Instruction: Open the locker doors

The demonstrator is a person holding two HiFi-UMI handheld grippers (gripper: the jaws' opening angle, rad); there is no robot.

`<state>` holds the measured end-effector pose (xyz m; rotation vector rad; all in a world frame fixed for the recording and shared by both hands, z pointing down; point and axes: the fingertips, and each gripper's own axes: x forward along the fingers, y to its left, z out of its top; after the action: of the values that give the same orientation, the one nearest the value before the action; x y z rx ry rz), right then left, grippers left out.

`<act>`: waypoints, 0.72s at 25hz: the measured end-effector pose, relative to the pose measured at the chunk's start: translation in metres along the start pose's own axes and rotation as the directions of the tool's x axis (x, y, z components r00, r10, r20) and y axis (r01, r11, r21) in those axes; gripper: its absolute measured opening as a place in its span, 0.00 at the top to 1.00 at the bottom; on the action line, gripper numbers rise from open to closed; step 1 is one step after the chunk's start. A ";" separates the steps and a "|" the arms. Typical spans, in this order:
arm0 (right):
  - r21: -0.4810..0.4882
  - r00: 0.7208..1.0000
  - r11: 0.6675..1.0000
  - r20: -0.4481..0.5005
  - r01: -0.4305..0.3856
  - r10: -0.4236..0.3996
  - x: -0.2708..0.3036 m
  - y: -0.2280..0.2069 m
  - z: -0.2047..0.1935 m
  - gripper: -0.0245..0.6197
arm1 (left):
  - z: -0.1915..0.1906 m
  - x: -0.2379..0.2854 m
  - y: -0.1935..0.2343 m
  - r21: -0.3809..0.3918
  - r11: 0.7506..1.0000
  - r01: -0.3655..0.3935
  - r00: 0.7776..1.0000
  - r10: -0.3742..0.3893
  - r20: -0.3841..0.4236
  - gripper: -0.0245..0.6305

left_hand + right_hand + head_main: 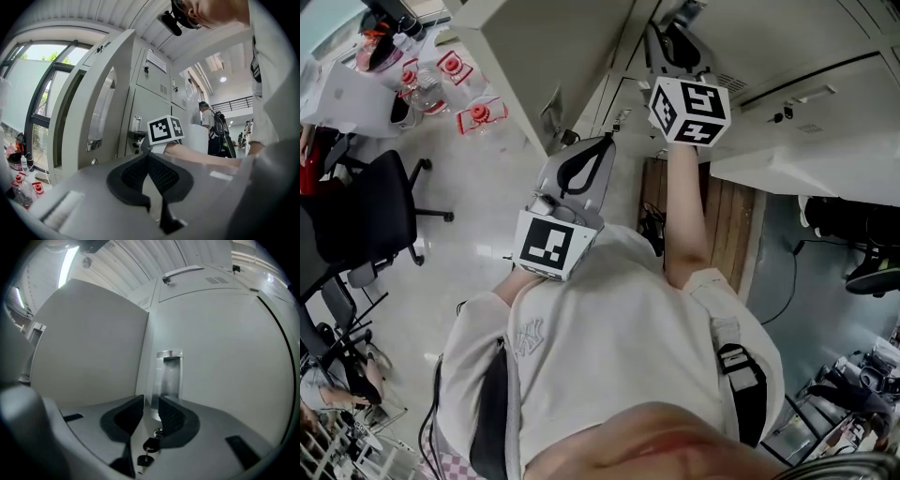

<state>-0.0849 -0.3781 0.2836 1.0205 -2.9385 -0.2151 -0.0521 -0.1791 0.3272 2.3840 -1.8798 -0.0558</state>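
Grey lockers point(787, 37) fill the top of the head view. My right gripper point(675, 45) reaches up to a closed locker door point(225, 343). In the right gripper view its jaws point(151, 406) stand narrow, closed on the left lip of the door's chrome recessed handle point(169, 373). A bunch of keys point(149, 446) hangs from the lock just below, between the jaws. My left gripper point(592, 150) is held back near my chest, shut and empty point(150, 161). It faces an open locker door point(93, 117) and the right gripper's marker cube point(165, 129).
An open door leaf point(534, 56) juts out at the left of the lockers. Bottles with red caps point(478, 114) and a black office chair point(366, 216) stand on the floor at left. A wooden panel point(727, 220) and cables lie under the lockers at right.
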 end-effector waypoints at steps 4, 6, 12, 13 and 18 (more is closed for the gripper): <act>0.000 1.000 1.000 0.013 -0.016 0.016 -0.011 0.007 0.001 0.85 | 0.000 -0.005 -0.003 0.011 1.000 0.011 1.000 -0.011 0.006 0.96; 0.002 0.999 0.999 0.023 -0.036 0.036 -0.021 0.012 0.003 0.85 | 0.001 -0.007 -0.007 0.031 0.999 0.030 0.999 -0.030 0.019 0.96; 0.023 0.989 0.991 0.058 -0.134 0.133 -0.062 0.026 0.005 0.85 | -0.001 -0.008 -0.031 0.049 0.995 0.089 0.996 -0.090 0.024 0.96; 0.024 0.987 0.988 0.062 -0.153 0.151 -0.070 0.028 0.006 0.85 | -0.001 -0.009 -0.035 0.049 0.994 0.097 0.995 -0.098 0.025 0.96; 0.022 0.971 0.973 0.073 -0.228 0.226 -0.111 0.032 0.008 0.85 | -0.005 -0.011 -0.060 0.033 0.991 0.132 0.991 -0.132 0.010 0.96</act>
<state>-0.0180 -0.2839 0.2829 0.6836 -3.0977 -0.2045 0.0038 -0.1545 0.3251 2.5321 -1.7384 -0.0514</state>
